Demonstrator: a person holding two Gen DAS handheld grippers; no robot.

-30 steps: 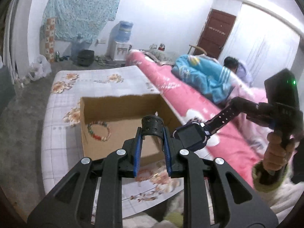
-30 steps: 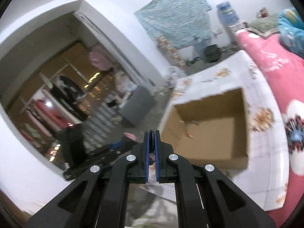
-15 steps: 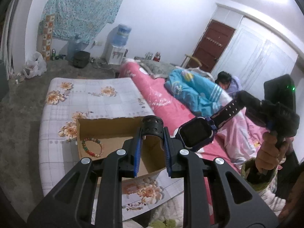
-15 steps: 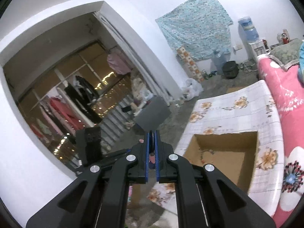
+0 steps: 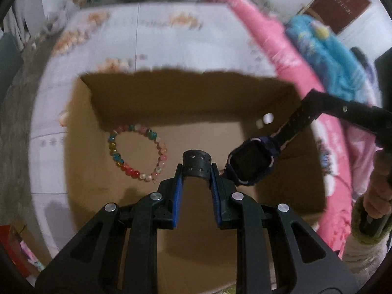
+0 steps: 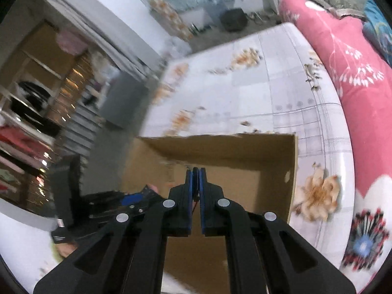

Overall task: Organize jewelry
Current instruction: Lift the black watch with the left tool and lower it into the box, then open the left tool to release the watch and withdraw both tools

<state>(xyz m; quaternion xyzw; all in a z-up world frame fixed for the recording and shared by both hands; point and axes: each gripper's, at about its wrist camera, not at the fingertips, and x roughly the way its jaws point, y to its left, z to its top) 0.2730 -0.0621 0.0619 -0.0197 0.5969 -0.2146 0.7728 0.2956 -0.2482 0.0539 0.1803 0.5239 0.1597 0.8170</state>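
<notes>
Left wrist view looks down into one open cardboard box that sits on a white bedsheet with an orange flower print. To the right of the sheet lie one pink quilt and one blue blanket; a dark brown door shows in the far corner. One beaded bracelet of many colours lies flat on the box floor, near the far left corner. The left hand-held gripper is clenched on one end of the black perforated strap of one dark smartwatch, which hangs over the box. The right hand-held gripper pinches the other strap end, and a hand holds its grip.

Right wrist view shows the same box and sheet, blurred, with a wardrobe recess of hanging clothes on the left. The right hand-held gripper is clamped tight on a thin dark strap edge.
</notes>
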